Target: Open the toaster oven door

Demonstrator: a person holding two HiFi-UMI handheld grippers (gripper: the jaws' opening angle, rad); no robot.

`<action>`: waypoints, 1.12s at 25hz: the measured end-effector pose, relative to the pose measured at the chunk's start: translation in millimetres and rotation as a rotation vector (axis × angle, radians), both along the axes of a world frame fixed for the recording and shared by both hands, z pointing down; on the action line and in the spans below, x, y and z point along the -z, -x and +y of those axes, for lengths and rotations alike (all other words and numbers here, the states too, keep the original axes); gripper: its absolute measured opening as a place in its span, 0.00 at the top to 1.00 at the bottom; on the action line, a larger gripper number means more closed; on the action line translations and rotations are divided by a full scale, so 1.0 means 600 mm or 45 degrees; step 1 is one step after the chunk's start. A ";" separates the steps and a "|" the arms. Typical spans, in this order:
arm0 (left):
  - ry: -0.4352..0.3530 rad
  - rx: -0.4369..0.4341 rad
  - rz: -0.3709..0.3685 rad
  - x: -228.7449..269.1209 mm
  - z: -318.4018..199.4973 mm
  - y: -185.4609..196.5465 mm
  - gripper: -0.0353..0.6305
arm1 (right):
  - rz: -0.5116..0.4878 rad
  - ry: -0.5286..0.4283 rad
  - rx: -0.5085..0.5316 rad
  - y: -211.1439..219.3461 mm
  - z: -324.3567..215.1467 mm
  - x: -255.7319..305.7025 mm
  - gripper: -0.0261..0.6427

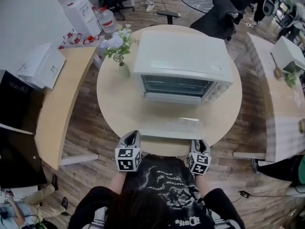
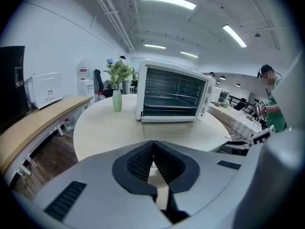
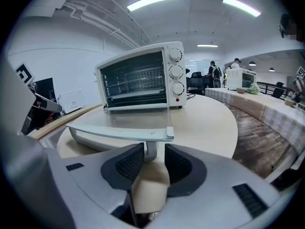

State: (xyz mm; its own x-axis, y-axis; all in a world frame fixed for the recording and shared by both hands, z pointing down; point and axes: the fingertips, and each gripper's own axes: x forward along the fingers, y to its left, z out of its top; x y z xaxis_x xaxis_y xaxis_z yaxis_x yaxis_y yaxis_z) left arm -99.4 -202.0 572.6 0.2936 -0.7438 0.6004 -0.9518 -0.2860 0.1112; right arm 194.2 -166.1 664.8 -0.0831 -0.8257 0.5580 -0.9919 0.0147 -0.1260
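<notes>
The toaster oven (image 1: 183, 63) sits toward the far side of the round table (image 1: 116, 106), and I see its door (image 3: 138, 118) dropped all the way down, lying about level over the tabletop with the glass facing up and the racks inside showing. The door's handle (image 3: 119, 133) runs along the edge nearest me, close to the table's rim. My right gripper (image 3: 155, 150) is at the handle's right end: its jaws stand apart on either side of the short post that carries the bar, with a gap showing on each side, so nothing is clamped. My left gripper (image 2: 153, 146) hangs at the table's near edge, just left of the door, its pads closed together at the tips with nothing between them. A vase of flowers (image 1: 120, 49) stands left of the oven.
</notes>
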 end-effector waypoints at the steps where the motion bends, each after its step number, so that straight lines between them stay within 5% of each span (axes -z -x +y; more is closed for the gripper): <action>1: 0.006 -0.004 0.000 -0.001 0.000 -0.001 0.92 | 0.002 0.005 -0.002 0.000 0.001 -0.002 0.75; 15: 0.013 -0.103 0.040 0.000 -0.002 -0.040 0.92 | 0.018 0.003 0.126 0.001 0.042 0.066 0.66; 22: -0.030 -0.154 0.072 0.018 0.003 -0.062 0.92 | 0.018 -0.216 0.150 0.006 0.007 0.196 0.66; 28: -0.124 -0.179 0.110 0.058 0.005 -0.078 0.92 | 0.135 -0.345 0.318 0.055 -0.041 0.284 0.64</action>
